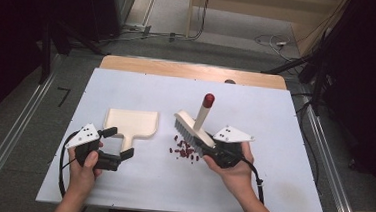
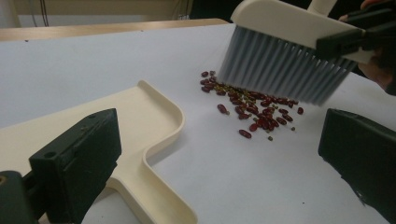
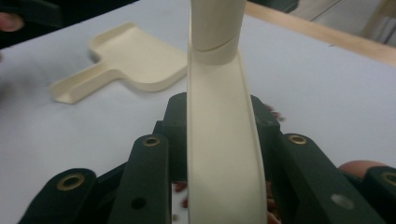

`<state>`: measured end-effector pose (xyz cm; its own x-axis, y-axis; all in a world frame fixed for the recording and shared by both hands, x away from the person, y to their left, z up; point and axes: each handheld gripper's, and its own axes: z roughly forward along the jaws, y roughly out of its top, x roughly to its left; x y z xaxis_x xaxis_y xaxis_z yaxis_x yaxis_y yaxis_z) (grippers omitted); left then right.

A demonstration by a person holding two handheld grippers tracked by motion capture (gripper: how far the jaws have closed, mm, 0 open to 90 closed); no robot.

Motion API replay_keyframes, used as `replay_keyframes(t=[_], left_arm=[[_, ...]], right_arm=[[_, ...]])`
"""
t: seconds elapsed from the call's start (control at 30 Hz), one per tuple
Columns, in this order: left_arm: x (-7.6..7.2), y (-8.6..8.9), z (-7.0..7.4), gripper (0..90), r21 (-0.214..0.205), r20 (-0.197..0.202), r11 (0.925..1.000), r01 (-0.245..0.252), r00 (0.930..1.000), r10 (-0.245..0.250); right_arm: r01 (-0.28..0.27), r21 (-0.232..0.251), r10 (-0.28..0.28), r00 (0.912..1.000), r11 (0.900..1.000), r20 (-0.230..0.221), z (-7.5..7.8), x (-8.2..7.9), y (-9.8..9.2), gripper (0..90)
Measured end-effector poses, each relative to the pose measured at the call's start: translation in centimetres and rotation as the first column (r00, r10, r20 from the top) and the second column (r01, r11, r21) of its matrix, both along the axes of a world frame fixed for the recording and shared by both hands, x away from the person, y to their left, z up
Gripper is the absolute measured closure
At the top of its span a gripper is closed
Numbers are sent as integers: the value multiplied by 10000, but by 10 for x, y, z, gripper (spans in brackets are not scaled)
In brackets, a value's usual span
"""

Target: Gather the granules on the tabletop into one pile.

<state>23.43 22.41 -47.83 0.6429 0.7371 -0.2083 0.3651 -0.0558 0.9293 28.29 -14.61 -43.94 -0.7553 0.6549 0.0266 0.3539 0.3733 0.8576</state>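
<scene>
At table left, left gripper (image 1: 114, 148) has jaws spread wide, straddling the handle of the cream dustpan (image 1: 133, 122) without pinching it (pan lies flat on the white table (image 1: 120, 191)). Centre: red beans (image 1: 185, 152) scattered just right of the pan. Right gripper (image 1: 208, 150) is clamped on the brush (image 1: 194, 127) head, bristles over the beans, red-tipped handle pointing up

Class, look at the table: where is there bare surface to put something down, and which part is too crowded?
Bare: the table strip behind the dustpan and brush, the far right side, and the near edge between the two forearms. Crowded: the middle, where the beans lie between the dustpan, with the left tongs open around its handle, and the right tongs holding the brush.
</scene>
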Motion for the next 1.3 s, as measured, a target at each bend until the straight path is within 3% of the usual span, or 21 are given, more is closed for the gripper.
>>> replay_keyframes(t=[0.23, 0.37, 0.77, 1.3], left_arm=[[0, 2, 0, 0, 52, -11, 10000, -49, 10000, 49], [0, 3, 0, 0, 46, -8, 10000, -73, 10000, 73], [0, 2, -1, 0, 49, -75, 10000, -79, 9999, 79], [1, 3, -1, 0, 1, -79, 9999, -125, 9999, 125]], right_arm=[[-623, 200, 640, 9929, 9979, -1005, -18, -18, 31, 656], [-492, 82, 498, 9915, 9988, -1201, -28, -17, 34, 657], [584, 313, -534, 9886, 9978, -1407, -38, 11, 2, 656], [1531, 189, -1497, 9810, 9880, -1232, -34, 29, -32, 656]])
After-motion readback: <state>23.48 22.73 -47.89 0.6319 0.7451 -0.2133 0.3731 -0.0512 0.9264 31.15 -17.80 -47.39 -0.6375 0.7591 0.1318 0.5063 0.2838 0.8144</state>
